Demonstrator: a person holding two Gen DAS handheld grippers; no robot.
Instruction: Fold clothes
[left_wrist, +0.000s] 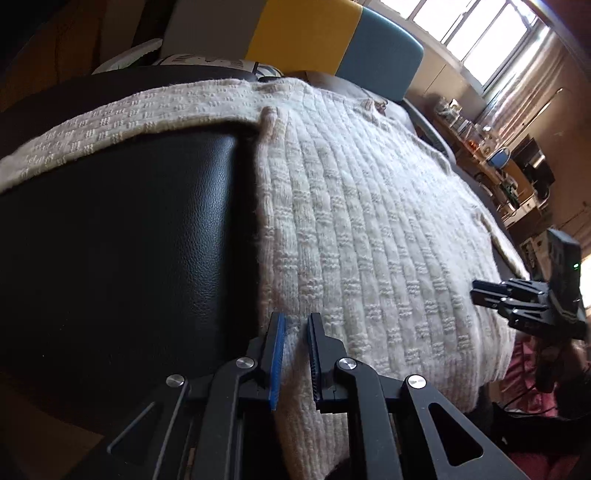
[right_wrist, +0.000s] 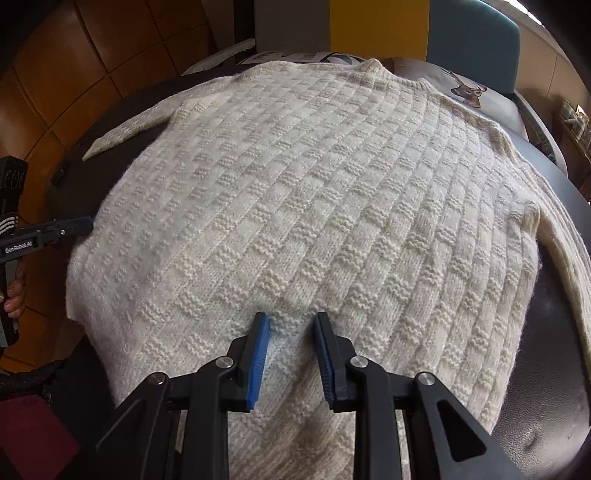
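A cream knit sweater (left_wrist: 369, 221) (right_wrist: 314, 184) lies flat, front down, on a black leather surface (left_wrist: 129, 240), its neck at the far end. My left gripper (left_wrist: 295, 321) sits at the sweater's left side edge near the hem, its blue pads close together with the knit pinched between them. Seen from the right wrist view, the left gripper (right_wrist: 90, 222) has its tips at that same edge. My right gripper (right_wrist: 291, 320) is over the lower middle of the sweater. A small puckered ridge of knit stands between its pads. The right gripper (left_wrist: 474, 290) also shows from the side.
One sleeve (right_wrist: 129, 129) runs out to the far left and the other sleeve (right_wrist: 565, 266) drapes off the right. A deer-print cushion (right_wrist: 469, 90) and a yellow and blue chair back (left_wrist: 306, 33) stand behind. A cluttered shelf (left_wrist: 498, 158) is under the window. A hand (right_wrist: 14, 295) holds the left gripper.
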